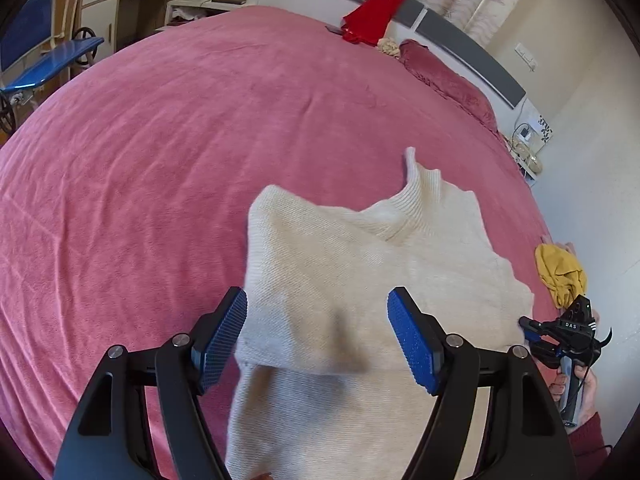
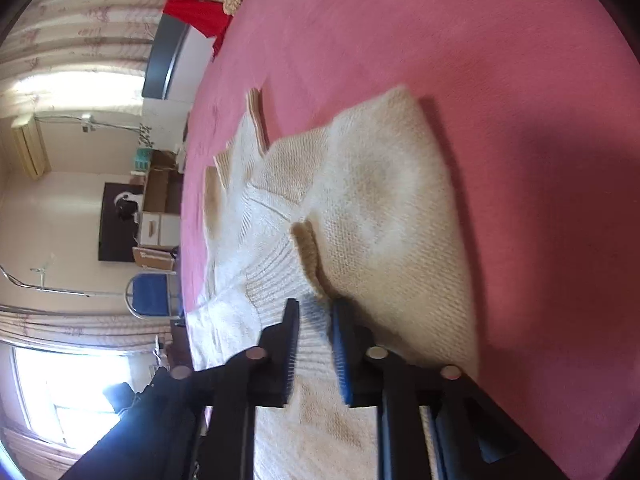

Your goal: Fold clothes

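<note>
Left gripper [image 1: 316, 336] at frame bottom, blue pads spread wide, empty, above cream knitted sweater [image 1: 360, 280] lying lower centre on pink bedspread [image 1: 160, 160]. Right gripper [image 2: 314, 344] nearly closed; pinch on knit unclear. Judgement: grab 2 matching edge points, fold evenly.

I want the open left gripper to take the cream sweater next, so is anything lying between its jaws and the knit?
Nothing visible does. The left gripper hangs open directly over the cream sweater, with only bare knit between its jaws. The yellow garment lies off to the side at the edge of the pink bedspread.
</note>
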